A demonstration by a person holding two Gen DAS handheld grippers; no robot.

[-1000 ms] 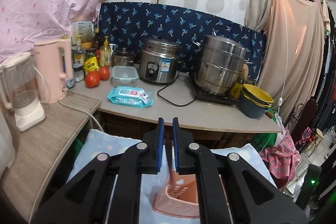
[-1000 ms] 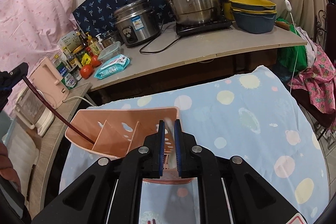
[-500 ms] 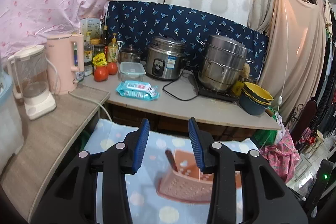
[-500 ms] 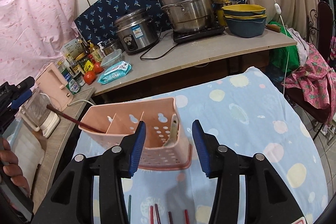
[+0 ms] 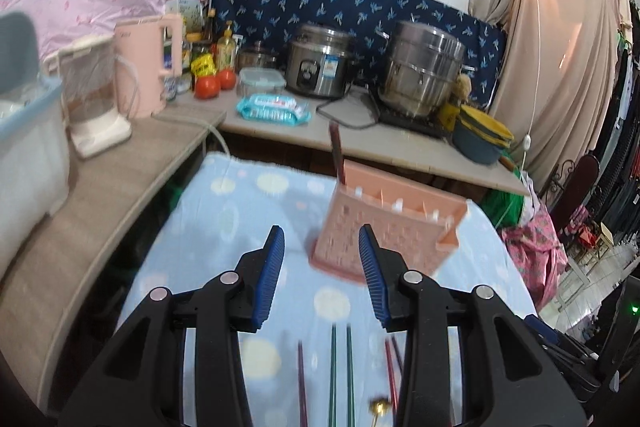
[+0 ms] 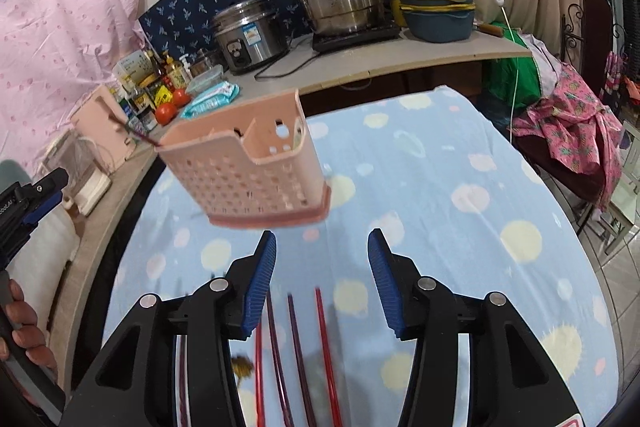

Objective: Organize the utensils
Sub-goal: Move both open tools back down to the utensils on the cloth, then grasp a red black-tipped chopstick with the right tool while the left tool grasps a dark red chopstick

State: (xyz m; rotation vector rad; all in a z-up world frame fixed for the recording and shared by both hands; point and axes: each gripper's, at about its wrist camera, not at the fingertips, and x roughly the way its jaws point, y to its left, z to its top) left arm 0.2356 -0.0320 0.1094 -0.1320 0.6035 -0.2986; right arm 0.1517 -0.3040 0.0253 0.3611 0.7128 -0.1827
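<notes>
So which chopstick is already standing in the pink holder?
The dark brown chopstick, upright in the pink holder's left end compartment; every other chopstick, the green pair included, lies flat on the cloth.

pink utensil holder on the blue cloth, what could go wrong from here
1. The pink utensil holder holds one dark chopstick leaning out over its rim; a knock from either gripper could tip the light holder or flick the chopstick out.
2. The loose chopsticks lie close together on the soft spotted cloth, so the open right gripper may pinch two at once or snag fabric.
3. The open left gripper works the same patch; the two could collide.
</notes>
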